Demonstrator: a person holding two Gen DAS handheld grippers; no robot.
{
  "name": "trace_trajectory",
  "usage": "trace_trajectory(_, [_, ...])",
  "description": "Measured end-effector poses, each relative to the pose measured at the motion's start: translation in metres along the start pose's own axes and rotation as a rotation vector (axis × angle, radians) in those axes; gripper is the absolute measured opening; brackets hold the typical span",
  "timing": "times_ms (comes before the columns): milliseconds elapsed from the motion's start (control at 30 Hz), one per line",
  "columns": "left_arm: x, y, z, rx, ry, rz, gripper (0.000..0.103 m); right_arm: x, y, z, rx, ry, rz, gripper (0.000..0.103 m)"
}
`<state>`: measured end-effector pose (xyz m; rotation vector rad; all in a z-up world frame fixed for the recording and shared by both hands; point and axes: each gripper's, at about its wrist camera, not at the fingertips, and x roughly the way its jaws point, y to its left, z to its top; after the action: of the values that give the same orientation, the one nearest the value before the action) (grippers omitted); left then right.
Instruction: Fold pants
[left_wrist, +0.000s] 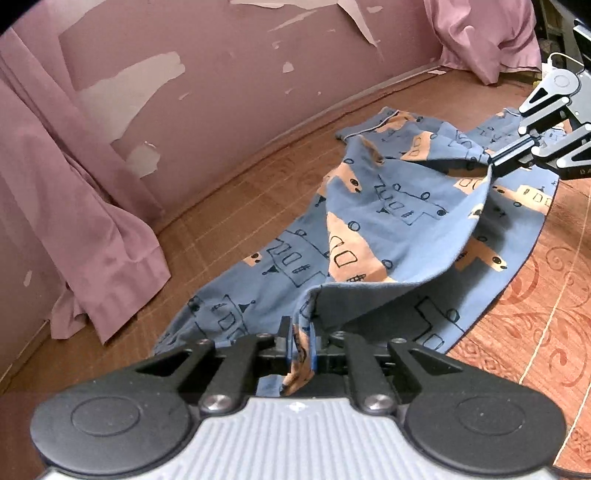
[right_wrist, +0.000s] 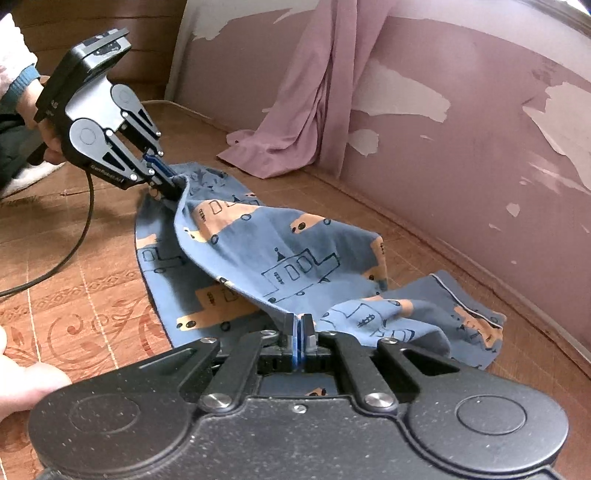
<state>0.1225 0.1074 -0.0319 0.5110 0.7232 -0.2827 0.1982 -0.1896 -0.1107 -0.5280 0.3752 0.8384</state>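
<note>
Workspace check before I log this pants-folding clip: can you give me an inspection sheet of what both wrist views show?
Surface: brown patterned floor mat, flat; the pants lie on it.
Job's things: blue printed pants, partly lifted, one edge held up between the two tools, the rest on the mat.
Clutter: nothing seen on the mat beside the pants.
Grippers: left tool shut on the pants; right tool shut on the pants.
Cables: black cable trails from the left tool across the mat.
Surroundings: pink wall with peeling paint; pink curtain pooled on the floor; a hand holds the left tool.
</note>
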Motion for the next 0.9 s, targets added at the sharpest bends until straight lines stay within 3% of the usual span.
trace_trajectory(67, [-0.001, -0.001, 0.000, 0.004, 0.002, -0.006, 0.013, -0.002, -0.004, 0.000, 0.007, -0.003, -0.001, 0.000])
trace_trajectory(100, [-0.001, -0.001, 0.001, 0.004, 0.006, -0.011, 0.018, -0.002, -0.004, 0.001, 0.007, -0.004, -0.004, 0.000])
trace_trajectory(133, [-0.002, -0.001, 0.001, 0.004, 0.011, -0.014, 0.029, -0.003, -0.005, 0.001, 0.007, -0.005, -0.006, 0.000])
trace_trajectory(200, [-0.004, -0.002, -0.001, 0.008, 0.013, -0.012, 0.039, -0.004, -0.005, 0.001, 0.011, -0.002, -0.009, 0.000])
trace_trajectory(433, [-0.002, 0.000, -0.006, 0.006, 0.057, -0.024, 0.040, -0.005, -0.006, 0.000, 0.028, 0.005, -0.016, 0.000])
trace_trajectory(467, [-0.001, 0.001, -0.006, 0.003, 0.061, -0.029, 0.039, -0.005, -0.006, 0.000, 0.029, 0.003, -0.017, 0.000])
trace_trajectory(533, [-0.001, 0.001, -0.005, 0.007, 0.065, -0.036, 0.013, -0.005, -0.006, 0.001, 0.028, 0.003, -0.019, 0.000])
trace_trajectory(633, [-0.004, -0.009, -0.004, 0.068, 0.042, -0.006, 0.005, -0.008, -0.005, 0.002, 0.021, -0.014, -0.029, 0.000])
trace_trajectory(900, [-0.025, -0.033, -0.007, 0.457, -0.046, 0.073, 0.004, -0.029, 0.012, 0.012, -0.086, -0.058, -0.039, 0.000])
